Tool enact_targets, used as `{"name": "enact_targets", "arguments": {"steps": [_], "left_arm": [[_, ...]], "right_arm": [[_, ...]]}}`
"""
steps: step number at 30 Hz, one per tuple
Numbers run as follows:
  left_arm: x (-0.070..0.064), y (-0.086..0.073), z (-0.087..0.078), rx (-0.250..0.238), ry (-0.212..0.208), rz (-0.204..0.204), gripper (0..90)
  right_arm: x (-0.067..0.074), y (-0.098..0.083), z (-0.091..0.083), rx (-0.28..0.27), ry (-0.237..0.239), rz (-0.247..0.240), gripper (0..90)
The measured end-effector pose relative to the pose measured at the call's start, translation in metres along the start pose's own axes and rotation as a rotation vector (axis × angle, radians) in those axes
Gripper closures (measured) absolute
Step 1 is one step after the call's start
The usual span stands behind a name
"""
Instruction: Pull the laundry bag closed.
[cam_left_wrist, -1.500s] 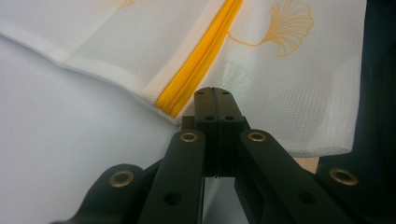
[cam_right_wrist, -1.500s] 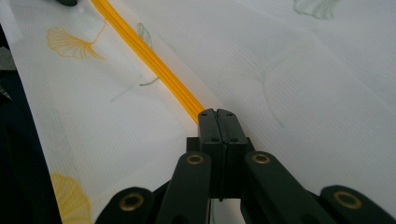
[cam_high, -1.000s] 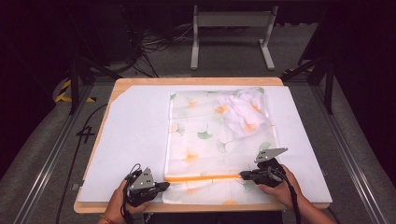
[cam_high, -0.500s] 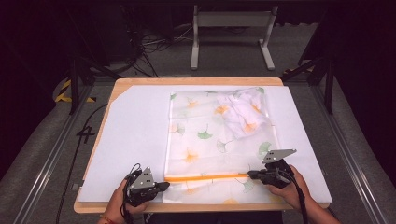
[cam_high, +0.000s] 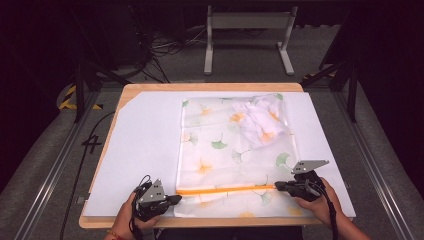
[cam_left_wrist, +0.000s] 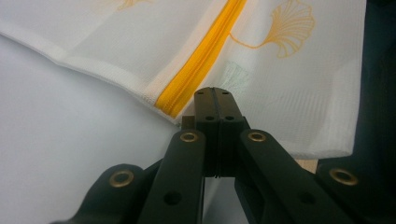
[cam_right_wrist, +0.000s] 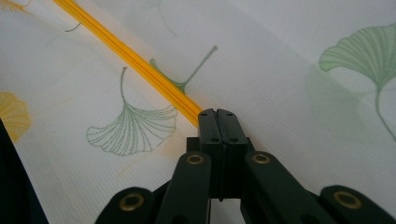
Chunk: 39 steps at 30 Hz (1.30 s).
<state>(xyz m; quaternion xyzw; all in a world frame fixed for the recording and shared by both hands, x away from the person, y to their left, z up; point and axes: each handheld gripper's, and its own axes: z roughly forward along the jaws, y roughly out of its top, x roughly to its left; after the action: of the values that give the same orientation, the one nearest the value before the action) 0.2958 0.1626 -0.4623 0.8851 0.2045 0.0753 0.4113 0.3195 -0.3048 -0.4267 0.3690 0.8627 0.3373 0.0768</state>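
Observation:
A white mesh bag (cam_high: 235, 150) printed with ginkgo leaves lies flat on the table, with a crumpled white cloth (cam_high: 262, 120) inside its far right corner. An orange zipper (cam_high: 225, 189) runs across the bag's near end. My left gripper (cam_high: 176, 199) is shut at the zipper's left end, and its tips (cam_left_wrist: 215, 91) pinch the bag's edge beside the zipper (cam_left_wrist: 201, 65). My right gripper (cam_high: 278, 186) is shut at the zipper's right end. The orange line (cam_right_wrist: 126, 51) stops right at its tips (cam_right_wrist: 217, 112), and the pull is hidden between the jaws.
A white sheet (cam_high: 140, 150) covers the wooden table (cam_high: 200, 87), with bare sheet to the left of the bag. The table's near edge is just behind both hands. A metal stand (cam_high: 247, 35) and cables lie on the dark floor beyond.
My right gripper has slid to the right along the zipper, and the orange line between the two grippers has grown longer. The left gripper has stayed put.

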Motion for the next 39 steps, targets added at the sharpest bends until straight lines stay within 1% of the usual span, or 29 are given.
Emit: {"name": "enact_targets", "arguments": {"steps": [1, 5, 10, 12, 15, 18, 20, 22, 26, 28, 39], "left_arm": [[0.000, 0.000, 0.000, 0.001, 0.000, 0.000, 90.0], [0.000, 0.000, 0.000, 0.000, 0.001, 0.000, 90.0], [0.000, 0.000, 0.000, 0.001, 0.002, -0.001, 90.0], [0.000, 0.000, 0.000, 0.000, -0.001, 0.000, 90.0], [0.000, 0.000, 0.000, 0.000, 0.000, 0.000, 90.0], [0.000, 0.000, 0.000, -0.001, 0.002, 0.000, 90.0], [0.000, 0.000, 0.000, -0.001, -0.002, 0.000, 90.0], [0.000, 0.000, 0.000, -0.001, -0.001, 0.000, 90.0], [0.000, 0.000, 0.000, -0.002, 0.000, 0.000, 90.0], [0.000, 0.000, 0.000, 0.000, 0.000, 0.000, 90.0], [0.000, 0.000, 0.000, 0.001, 0.002, 0.001, 90.0]], "right_arm": [[-0.002, -0.001, -0.001, 0.000, -0.003, 0.000, 90.0], [-0.008, -0.006, -0.008, -0.014, -0.018, 0.028, 90.0], [-0.013, -0.013, -0.014, -0.016, -0.031, 0.045, 90.0], [-0.016, -0.016, -0.017, -0.018, -0.042, 0.056, 90.0], [-0.022, -0.022, -0.022, -0.025, -0.043, 0.080, 90.0], [-0.026, -0.027, -0.028, -0.036, -0.056, 0.094, 90.0], [-0.029, -0.031, -0.030, -0.045, -0.056, 0.113, 90.0], [-0.032, -0.035, -0.033, -0.049, -0.066, 0.125, 90.0], [-0.034, -0.039, -0.037, -0.058, -0.078, 0.135, 90.0], [-0.035, -0.040, -0.039, -0.065, -0.071, 0.140, 90.0], [-0.035, -0.042, -0.039, -0.064, -0.074, 0.124, 90.0]]}}
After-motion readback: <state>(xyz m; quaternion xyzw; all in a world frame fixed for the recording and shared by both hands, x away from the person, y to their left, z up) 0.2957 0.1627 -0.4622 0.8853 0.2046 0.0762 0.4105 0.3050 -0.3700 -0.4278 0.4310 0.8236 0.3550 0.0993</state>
